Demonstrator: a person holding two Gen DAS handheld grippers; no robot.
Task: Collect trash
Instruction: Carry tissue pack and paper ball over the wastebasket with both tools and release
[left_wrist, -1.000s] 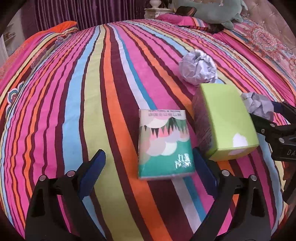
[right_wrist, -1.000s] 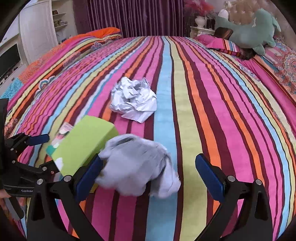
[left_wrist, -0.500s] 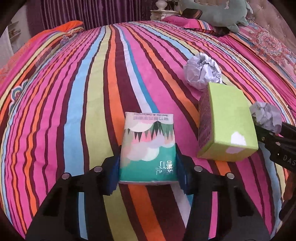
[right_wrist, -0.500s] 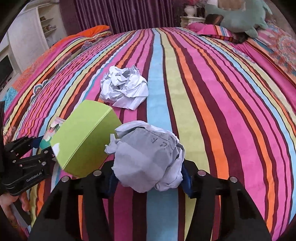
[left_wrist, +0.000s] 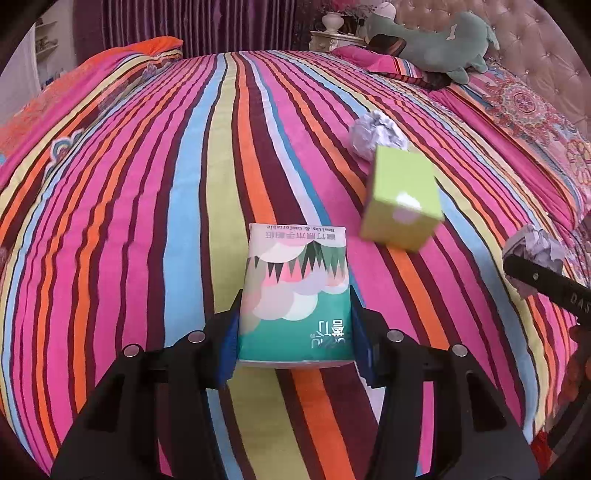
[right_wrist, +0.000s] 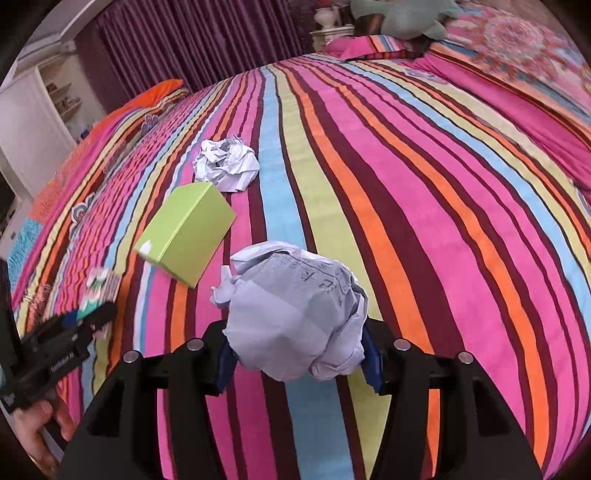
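Left gripper is clamped on the tissue pack, blue pads pressed to both long sides near its bottom edge; most of the pack sticks out forward past the fingers. Right gripper is closed around a crumpled paper ball, pads sunk into its lower sides. Both loads look lifted off the striped bedspread, though you can't confirm clearance under either one.

Left on the bed: a green box lying tilted, and a second paper wad touching or just behind its far corner, can't tell which. No bin visible in either view, so you'll have to find the drop spot yourself.

Doing this step well, my judgement:
- Keep squeeze steady on both. The pack is soft and held low, so it may droop or slide forward; keep it level, don't point it down.
- The paper ball compresses, so the grip can loosen if it crushes further. Avoid jerks.
- Move both hands clear of the green box when carrying off; the left gripper shows near it in the right wrist view, a bump could knock it.
- Release only once each item is over the container.
- Then come back for the box and wad, one per hand.
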